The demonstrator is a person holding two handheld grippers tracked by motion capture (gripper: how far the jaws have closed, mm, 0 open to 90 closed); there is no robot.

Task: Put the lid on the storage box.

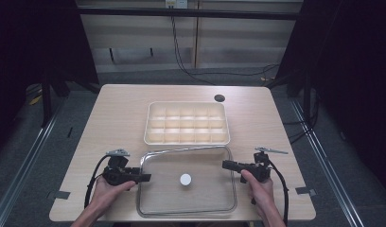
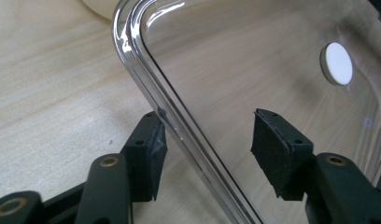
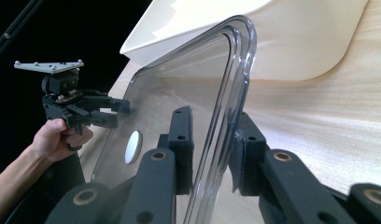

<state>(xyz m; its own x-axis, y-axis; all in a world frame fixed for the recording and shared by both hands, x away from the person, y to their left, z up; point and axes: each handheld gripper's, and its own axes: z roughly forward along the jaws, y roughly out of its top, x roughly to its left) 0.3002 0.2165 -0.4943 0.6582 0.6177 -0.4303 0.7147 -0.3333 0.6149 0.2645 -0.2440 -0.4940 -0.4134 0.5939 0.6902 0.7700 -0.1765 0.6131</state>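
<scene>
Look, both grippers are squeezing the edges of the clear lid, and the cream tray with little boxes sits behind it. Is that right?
Not quite. The right gripper is squeezing the clear lid's edge, but the left gripper is open: the left gripper view shows the rim between its pads with a gap on one side. The cream tray does sit behind the lid.

Right gripper (image 3: 212, 149) jaws clamped on clear lid (image 3: 179, 93) rim. White knob (image 3: 132, 146) at lid centre. Cream tray (image 3: 291, 42) beyond. Left gripper (image 3: 121, 112) at lid's far edge, hand (image 3: 55, 137) holding it.
</scene>
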